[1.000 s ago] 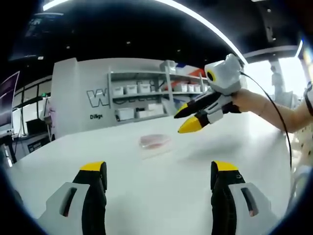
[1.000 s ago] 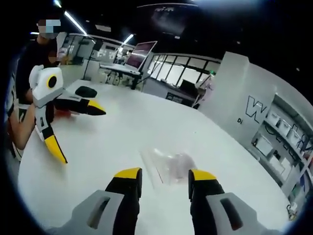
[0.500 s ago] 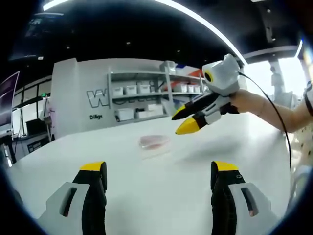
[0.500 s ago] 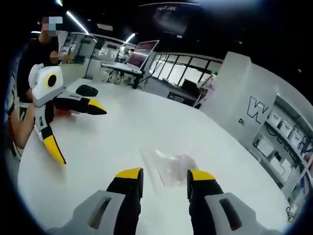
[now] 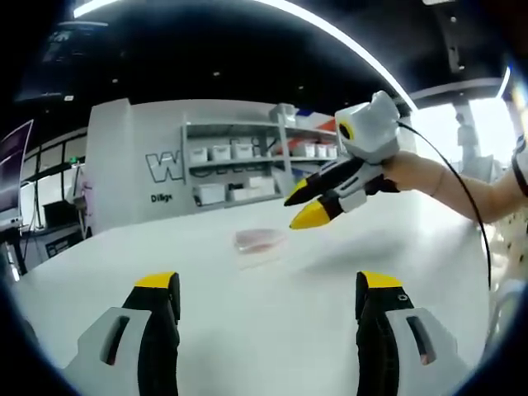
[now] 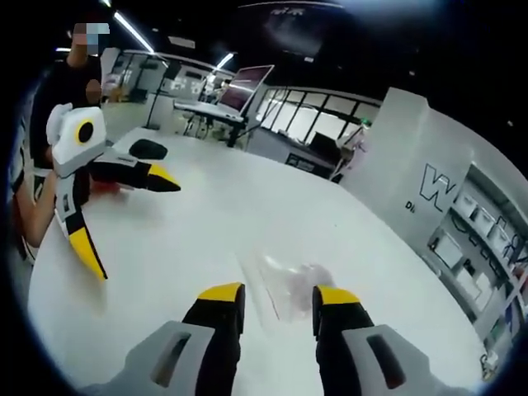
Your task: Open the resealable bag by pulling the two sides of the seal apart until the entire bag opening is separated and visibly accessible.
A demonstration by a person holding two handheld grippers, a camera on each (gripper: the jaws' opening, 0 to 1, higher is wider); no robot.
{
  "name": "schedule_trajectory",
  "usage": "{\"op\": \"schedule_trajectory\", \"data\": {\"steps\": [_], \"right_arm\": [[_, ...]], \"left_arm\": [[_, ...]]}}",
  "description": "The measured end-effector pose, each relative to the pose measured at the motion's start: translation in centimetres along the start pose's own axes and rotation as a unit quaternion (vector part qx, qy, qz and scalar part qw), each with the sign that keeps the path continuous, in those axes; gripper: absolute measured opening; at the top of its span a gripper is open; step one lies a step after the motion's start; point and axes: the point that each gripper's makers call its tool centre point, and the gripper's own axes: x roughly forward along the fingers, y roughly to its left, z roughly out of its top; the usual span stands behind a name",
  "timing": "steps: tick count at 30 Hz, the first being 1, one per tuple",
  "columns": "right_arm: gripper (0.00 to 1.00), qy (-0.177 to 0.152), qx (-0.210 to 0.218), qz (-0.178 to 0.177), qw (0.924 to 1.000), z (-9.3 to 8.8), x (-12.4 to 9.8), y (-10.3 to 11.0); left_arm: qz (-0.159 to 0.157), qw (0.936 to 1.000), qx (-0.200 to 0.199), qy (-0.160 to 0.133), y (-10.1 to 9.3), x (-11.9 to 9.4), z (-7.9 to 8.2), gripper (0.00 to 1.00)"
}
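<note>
A clear resealable bag (image 5: 260, 241) with something pinkish inside lies flat on the white table (image 5: 256, 330). In the left gripper view my left gripper (image 5: 266, 289) stands open wide near the table's front, well short of the bag. My right gripper (image 5: 302, 208) comes in from the right, held by a hand, hovering just right of and above the bag with its jaws apart. In the right gripper view the bag (image 6: 290, 279) shows just past my right gripper (image 6: 276, 295), which is open. The left gripper (image 6: 130, 223) is far off at the left, open wide.
A white wall with a large letter W and shelves of white bins (image 5: 239, 165) stands behind the table. A black object (image 6: 148, 150) lies on the table's far left part, near a person in dark clothes. Desks with a monitor (image 6: 245, 82) stand beyond.
My right gripper has drifted left and slightly down toward the bag, which now sits closer to its jaw tips. The left gripper and the bag have stayed put.
</note>
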Motion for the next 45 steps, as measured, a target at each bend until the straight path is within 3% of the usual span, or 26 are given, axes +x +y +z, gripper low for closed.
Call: {"op": "schedule_trajectory", "data": {"steps": [45], "right_arm": [[0.19, 0.026, -0.039, 0.012, 0.9989, -0.2, 1.5, 0.2]], "left_arm": [[-0.001, 1.0000, 0.003, -0.004, -0.1, -0.1, 0.1, 0.87]]}}
